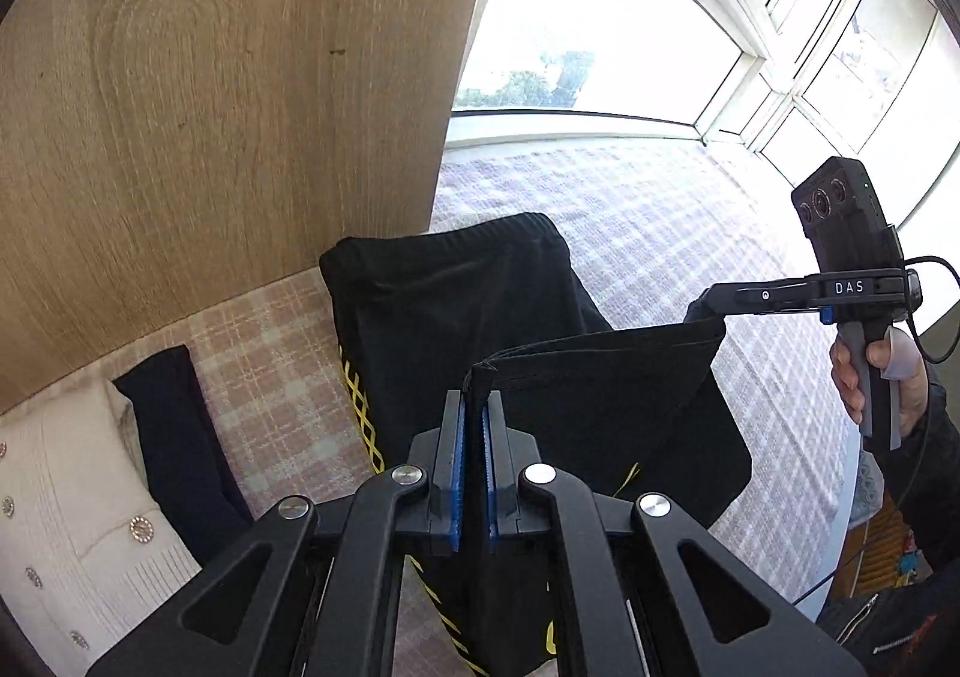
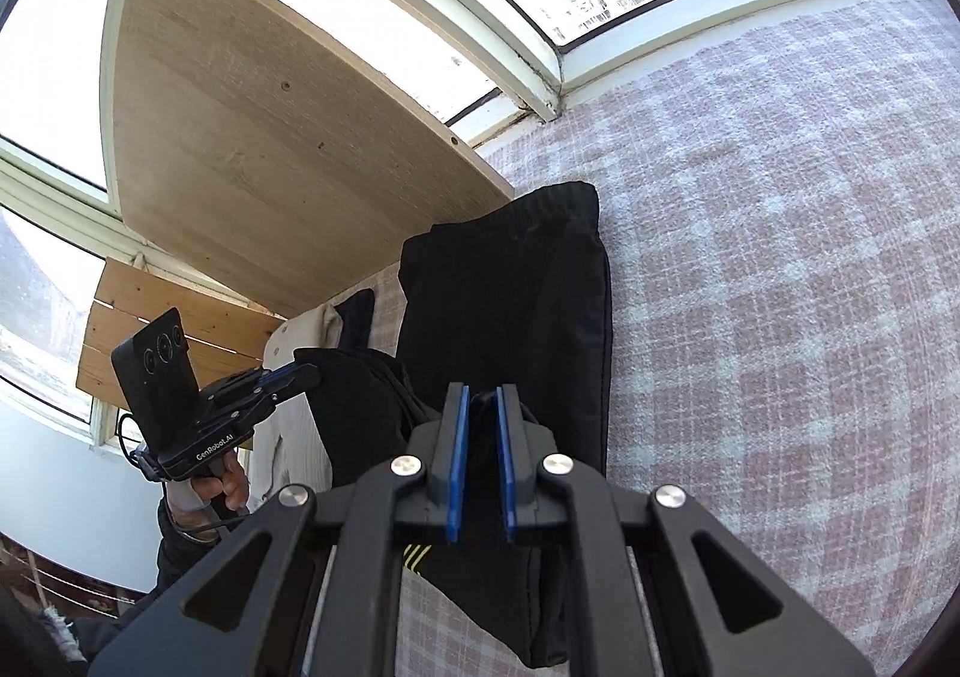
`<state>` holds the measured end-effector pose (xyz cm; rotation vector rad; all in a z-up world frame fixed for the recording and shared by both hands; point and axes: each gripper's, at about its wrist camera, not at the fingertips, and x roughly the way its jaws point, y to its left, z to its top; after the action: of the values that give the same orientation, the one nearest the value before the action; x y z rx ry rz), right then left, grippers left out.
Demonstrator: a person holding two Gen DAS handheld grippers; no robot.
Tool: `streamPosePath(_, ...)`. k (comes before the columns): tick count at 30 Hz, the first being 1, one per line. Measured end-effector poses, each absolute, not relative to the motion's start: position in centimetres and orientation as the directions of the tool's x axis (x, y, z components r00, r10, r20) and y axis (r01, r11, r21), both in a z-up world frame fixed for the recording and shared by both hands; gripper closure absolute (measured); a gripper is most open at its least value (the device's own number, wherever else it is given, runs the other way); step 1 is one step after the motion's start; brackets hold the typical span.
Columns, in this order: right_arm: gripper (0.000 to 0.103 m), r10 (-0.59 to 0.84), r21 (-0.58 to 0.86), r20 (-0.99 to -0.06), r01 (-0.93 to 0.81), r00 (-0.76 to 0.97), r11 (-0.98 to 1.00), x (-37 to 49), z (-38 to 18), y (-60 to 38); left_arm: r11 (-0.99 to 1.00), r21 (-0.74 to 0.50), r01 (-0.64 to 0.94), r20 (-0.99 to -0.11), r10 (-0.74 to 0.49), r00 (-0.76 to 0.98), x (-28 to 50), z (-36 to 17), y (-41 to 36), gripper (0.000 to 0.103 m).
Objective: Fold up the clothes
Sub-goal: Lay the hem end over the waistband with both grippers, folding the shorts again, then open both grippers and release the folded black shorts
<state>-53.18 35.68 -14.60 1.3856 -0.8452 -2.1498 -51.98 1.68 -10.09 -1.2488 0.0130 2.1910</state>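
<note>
Between our 2 grippers hangs the hem end of the black trousers (image 1: 456, 311), while the waistband end lies flat on the checked blanket (image 1: 690, 233), further from us and close to the wooden panel (image 1: 210, 107). We judge that the long axis of the garment runs from our grippers away to the waistband, so the coming fold must carry the raised hem forward along this line. Our left gripper (image 1: 474, 407) is pressed together on 1 corner of the hem. Our right gripper (image 2: 480, 407) pinches the other corner, with dark cloth between its blue pads (image 2: 459, 437). Both stand about equally near to the hem, so neither hand leads. Beside the trousers, on the left, lie a cream cardigan (image 1: 66, 485) and a dark folded garment (image 1: 174, 437), well clear of the fold line
</note>
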Motion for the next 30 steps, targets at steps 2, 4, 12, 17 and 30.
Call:
streamPosePath(2, 0.093, -0.66, 0.722, -0.628, 0.007, -0.412, -0.691, -55.1, -15.1, 36.2, -0.835, -0.237, -0.497, -0.78, 0.468, -0.415, -53.6, -10.1, 1.4, 0.099)
streamPosePath(4, 0.093, -0.653, 0.728, -0.625, -0.018, -0.427, -0.685, -57.0, -15.6, 36.5, -0.848, -0.218, -0.483, -0.775, 0.451, -0.442, -55.1, -10.7, 1.4, 0.099)
streamPosePath(12, 0.094, -0.516, 0.535, -0.759, 0.073, -0.397, -0.842, -61.4, -16.0, 34.7, -0.855, -0.195, -0.481, -0.788, 0.429, -0.442, -57.4, -13.9, 1.8, 0.099)
streamPosePath(17, 0.082, -0.412, 0.299, -0.821, 0.318, -0.395, -0.9, -59.7, -15.5, 32.1, -0.853, -0.174, -0.492, -0.804, 0.412, -0.429, -57.4, -14.3, 1.5, 0.099)
streamPosePath(30, 0.063, -0.412, 0.217, -0.842, 0.478, -0.349, -0.851, -60.9, -17.4, 30.5, -0.856, -0.173, -0.486, -0.818, 0.4, -0.414, -57.7, -14.6, 1.2, 0.099)
